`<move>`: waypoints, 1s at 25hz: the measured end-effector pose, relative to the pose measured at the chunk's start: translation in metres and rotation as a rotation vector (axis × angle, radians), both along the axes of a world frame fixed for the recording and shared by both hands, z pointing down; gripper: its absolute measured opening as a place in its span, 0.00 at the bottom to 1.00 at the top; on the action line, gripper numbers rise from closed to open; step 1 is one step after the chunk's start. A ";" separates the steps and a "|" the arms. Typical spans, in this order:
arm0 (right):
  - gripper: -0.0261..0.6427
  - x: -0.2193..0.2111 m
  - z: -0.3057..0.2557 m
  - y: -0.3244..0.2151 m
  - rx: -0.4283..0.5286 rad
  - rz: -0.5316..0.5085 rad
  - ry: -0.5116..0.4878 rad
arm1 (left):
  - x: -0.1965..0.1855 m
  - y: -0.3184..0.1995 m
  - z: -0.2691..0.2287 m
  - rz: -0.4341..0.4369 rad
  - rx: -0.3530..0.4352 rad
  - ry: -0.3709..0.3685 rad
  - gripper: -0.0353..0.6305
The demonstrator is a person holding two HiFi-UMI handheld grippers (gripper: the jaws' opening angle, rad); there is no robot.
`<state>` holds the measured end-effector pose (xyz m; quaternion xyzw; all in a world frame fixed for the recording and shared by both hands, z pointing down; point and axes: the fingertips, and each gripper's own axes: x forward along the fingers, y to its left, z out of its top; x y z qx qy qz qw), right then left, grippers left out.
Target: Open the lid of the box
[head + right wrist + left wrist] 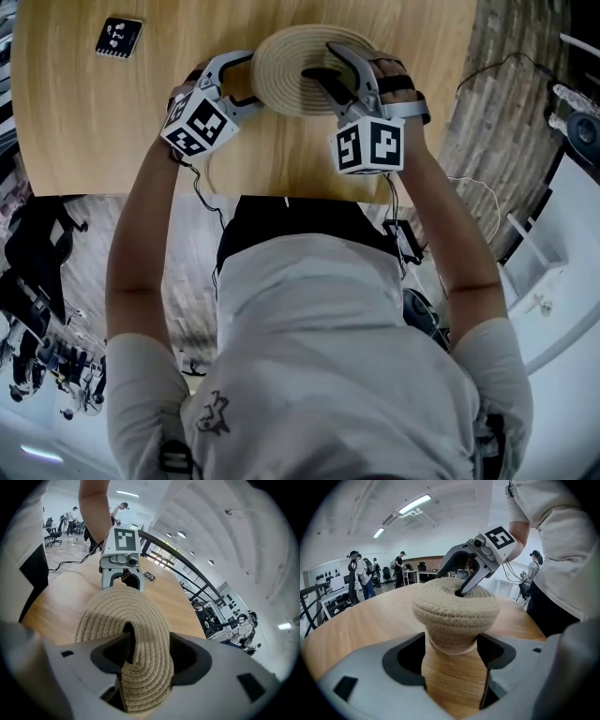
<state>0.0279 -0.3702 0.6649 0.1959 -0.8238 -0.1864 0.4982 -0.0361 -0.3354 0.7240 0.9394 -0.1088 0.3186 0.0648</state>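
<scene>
— Where's the box?

— The round rope box (451, 644) stands on the wooden table (84, 122) between my two grippers. Its woven lid (281, 52) sits on top of it.

— And your claws?

— My left gripper (251, 80) is spread wide, with one jaw on either side of the box's wall under the lid's rim, and I see no squeeze. My right gripper (140, 644) is clamped on a fold of the lid near its middle, pinching the rope into a ridge.
</scene>
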 end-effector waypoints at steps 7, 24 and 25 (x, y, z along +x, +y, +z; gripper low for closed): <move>0.40 -0.011 0.006 -0.004 0.095 -0.050 0.002 | 0.005 0.005 0.007 0.037 0.003 0.001 0.55; 0.14 -0.013 0.008 0.012 0.261 -0.137 -0.029 | 0.001 0.005 0.008 0.042 -0.024 0.013 0.50; 0.14 -0.013 0.008 0.012 0.259 -0.137 -0.028 | 0.002 0.005 0.007 0.043 -0.025 0.013 0.50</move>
